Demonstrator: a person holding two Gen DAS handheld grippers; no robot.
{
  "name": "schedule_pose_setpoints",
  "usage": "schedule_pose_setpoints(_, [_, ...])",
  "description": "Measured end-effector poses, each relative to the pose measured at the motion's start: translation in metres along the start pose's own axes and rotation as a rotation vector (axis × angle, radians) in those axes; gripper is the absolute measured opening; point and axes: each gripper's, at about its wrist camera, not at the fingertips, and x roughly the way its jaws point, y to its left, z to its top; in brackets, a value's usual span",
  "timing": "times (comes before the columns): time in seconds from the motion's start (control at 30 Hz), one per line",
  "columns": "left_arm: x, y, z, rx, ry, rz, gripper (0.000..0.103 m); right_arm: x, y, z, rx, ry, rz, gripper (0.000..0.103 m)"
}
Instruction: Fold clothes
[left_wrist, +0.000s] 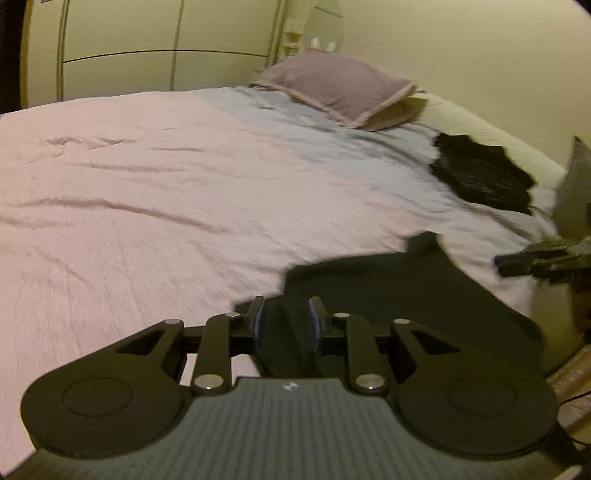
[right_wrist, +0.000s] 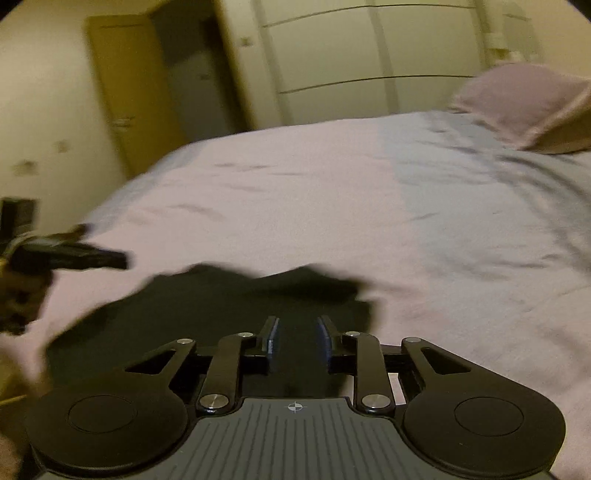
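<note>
1. A dark, nearly black cloth garment (left_wrist: 388, 295) is lying spread on the near edge of the bed, on its pink and pale blue bedcover (left_wrist: 147, 206); the right wrist view is showing the same garment (right_wrist: 207, 310) with its far edge blurred.
2. The left gripper (left_wrist: 284, 325) is hovering over the garment's near left part, its blue-padded fingers (left_wrist: 258, 325) standing apart with only dark cloth showing in the gap; whether the pads are touching the cloth cannot be told.
3. The right gripper (right_wrist: 297, 343) is sitting over the garment's near right part, its tongs likewise spread, nothing visibly pinched between them.
4. Each gripper is appearing in the other's view: the right one at the right edge of the left wrist view, the left one at the left edge of the right wrist view, both blurred.
5. A second dark crumpled garment (left_wrist: 480, 177) is lying farther up the bed near a mauve pillow (left_wrist: 336, 88).
6. A pale wardrobe (right_wrist: 369, 55) and a wooden door (right_wrist: 129, 92) are standing beyond the bed.
</note>
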Motion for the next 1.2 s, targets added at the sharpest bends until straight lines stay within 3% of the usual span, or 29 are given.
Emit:
schedule_pose_setpoints(0.13, [-0.009,-0.031,-0.035,0.033,0.075,-0.043,0.019,0.004,0.045,-0.037,-0.054,0.069,0.124,0.030])
schedule_pose_setpoints(0.2, [0.000,-0.043,-0.057,0.098,0.120,0.008,0.019,0.008,0.049,-0.056,-0.058,0.114,0.098,0.032])
schedule_pose_setpoints(0.27, [0.006,-0.044,-0.073,0.130,0.107,0.032,0.019,0.003,0.044,-0.069,-0.063,0.130,0.076,0.036])
schedule_pose_setpoints(0.37, [0.007,-0.038,-0.074,0.071,0.089,0.038,0.017,-0.014,0.033,-0.083,-0.042,0.154,0.035,0.039])
schedule_pose_setpoints(0.47, [0.006,-0.042,-0.069,0.088,0.095,0.058,0.016,-0.033,0.030,-0.090,-0.048,0.174,-0.016,0.040])
schedule_pose_setpoints(0.57, [-0.003,-0.050,-0.066,0.108,0.078,0.080,0.016,-0.051,0.037,-0.090,-0.065,0.137,-0.034,0.040])
schedule_pose_setpoints(0.7, [-0.017,-0.072,-0.071,0.127,0.038,0.040,0.016,-0.048,0.059,-0.088,-0.085,0.084,0.036,0.040])
schedule_pose_setpoints(0.9, [-0.001,-0.088,-0.092,0.166,0.098,0.056,0.017,-0.020,0.055,-0.097,-0.052,0.163,0.064,0.040])
schedule_pose_setpoints(1.03, [-0.001,-0.083,-0.074,0.154,0.083,0.060,0.017,-0.042,0.049,-0.076,-0.071,0.051,0.061,0.040])
schedule_pose_setpoints(1.2, [0.014,-0.080,-0.050,0.166,0.072,0.065,0.017,-0.014,0.025,-0.040,-0.079,0.035,-0.025,0.040])
